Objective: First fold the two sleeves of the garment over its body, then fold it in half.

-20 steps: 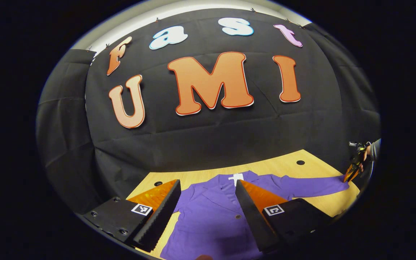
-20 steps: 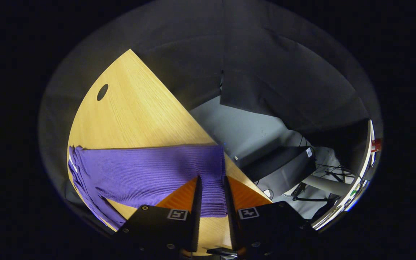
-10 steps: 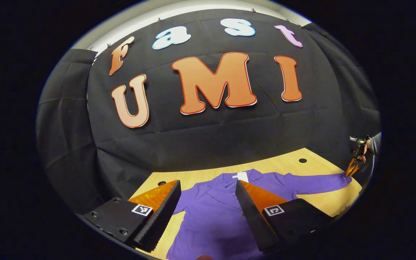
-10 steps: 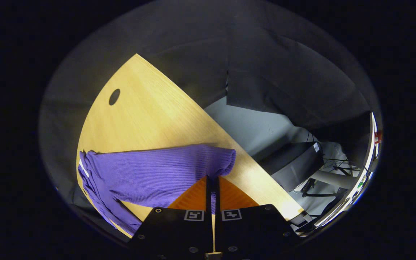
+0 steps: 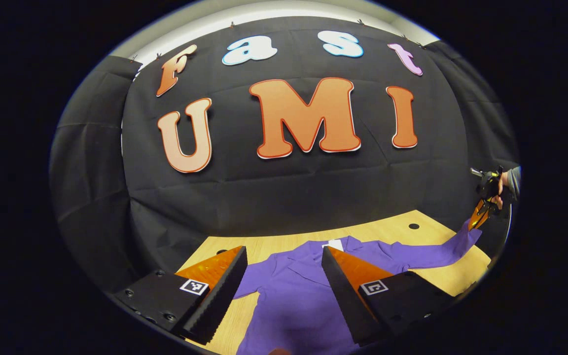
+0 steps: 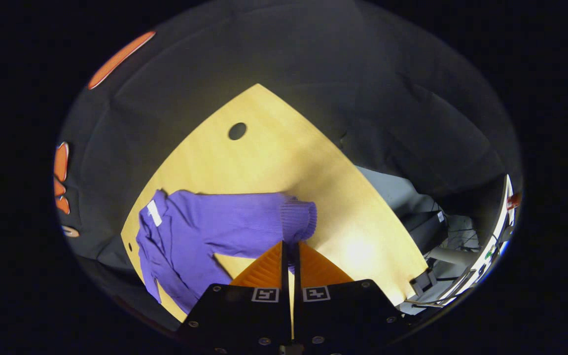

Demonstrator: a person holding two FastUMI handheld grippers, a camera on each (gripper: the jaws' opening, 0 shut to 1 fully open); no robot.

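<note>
A purple buttoned garment (image 5: 294,296) lies flat on the wooden table (image 5: 294,240), collar toward the booth wall. My left gripper (image 5: 284,256) hovers open above its chest, nothing between the fingers. In the right gripper view, my right gripper (image 6: 290,246) is shut on the ribbed cuff of the sleeve (image 6: 244,224), which is raised off the table (image 6: 313,162). The left gripper view shows that same gripper (image 5: 479,219) far right, held by a hand, with the sleeve (image 5: 427,249) sloping up to it.
A round cable hole (image 6: 237,130) sits in the table's far corner, another (image 5: 413,226) near the raised sleeve. Past the table's right edge are a grey floor, dark equipment and cables (image 6: 442,231). Black cloth closes the back.
The right gripper closed on the sleeve cuff, then lifted it off the table and swung toward the garment's body. The left gripper stayed open and drifted slightly back.
</note>
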